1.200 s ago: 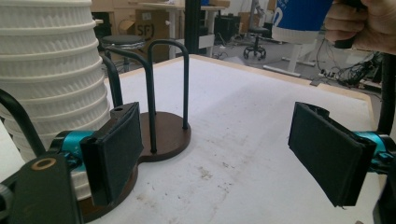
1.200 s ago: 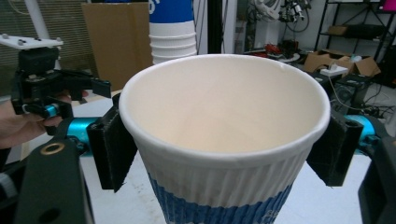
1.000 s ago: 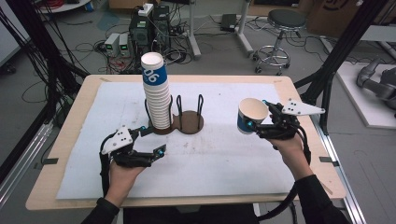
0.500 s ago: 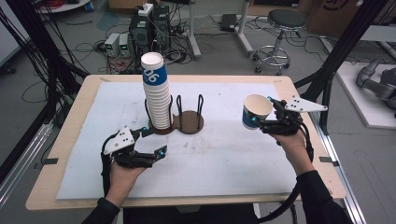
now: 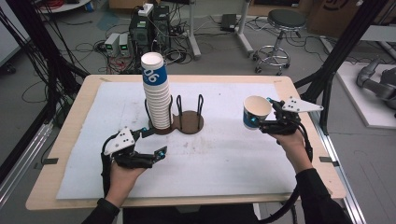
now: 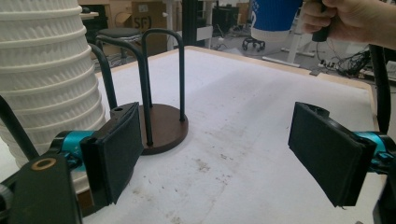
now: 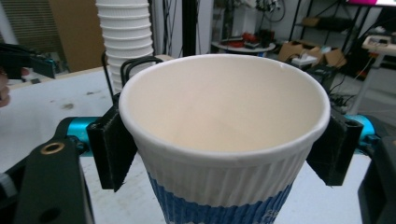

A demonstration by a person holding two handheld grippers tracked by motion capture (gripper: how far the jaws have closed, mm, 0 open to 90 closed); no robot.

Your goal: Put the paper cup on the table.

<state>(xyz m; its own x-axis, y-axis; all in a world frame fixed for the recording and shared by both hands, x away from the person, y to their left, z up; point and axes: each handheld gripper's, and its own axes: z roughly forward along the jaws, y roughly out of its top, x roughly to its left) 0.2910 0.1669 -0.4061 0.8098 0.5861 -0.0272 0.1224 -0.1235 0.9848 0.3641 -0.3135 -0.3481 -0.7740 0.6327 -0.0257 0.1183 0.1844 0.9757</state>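
My right hand-held gripper (image 5: pixel 259 122) is clamped on a cup (image 5: pixel 254 112), one pad on each side of its ribbed wall just under the rim, so the cup sits upright between the jaws with its open mouth up, above the right part of the desk (image 5: pixel 233 154). My left hand-held gripper (image 5: pixel 150 141) rests low over the desk with its jaws apart and nothing between them, just in front of the stack (image 5: pixel 156 91) standing in the holder (image 5: pixel 189 122).
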